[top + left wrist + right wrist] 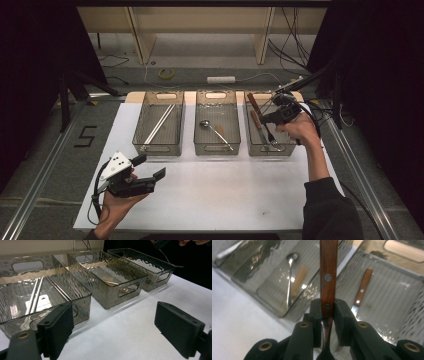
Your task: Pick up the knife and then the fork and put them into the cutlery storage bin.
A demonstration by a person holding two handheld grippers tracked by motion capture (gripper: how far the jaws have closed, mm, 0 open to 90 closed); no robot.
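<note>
My right gripper (pixel 266 117) (pixel 327 305) hangs over the right-hand clear bin (pixel 287 150), shut on the wooden handle of a utensil (pixel 252 102) (pixel 328 267). The handle has rivets and points away from the jaws. Its metal neck runs back under the gripper. A second wood-handled utensil (pixel 256 122) (pixel 362 290) lies on this bin's floor. The middle bin (pixel 217 145) holds a metal spoon (pixel 212 129) (pixel 290 277). Two long pale sticks (pixel 159 125) (pixel 35 296) lie in the left bin (pixel 157 150). My left gripper (pixel 150 167) (pixel 113 322) stands open and empty above the white mat, in front of the left bin.
The three bins stand in a row at the back of a white mat (pixel 220 190). Metal rails (pixel 45 160) run along both sides of the table. Beyond the bins are cables, a roll of tape (pixel 166 73) and wooden legs (pixel 262 35).
</note>
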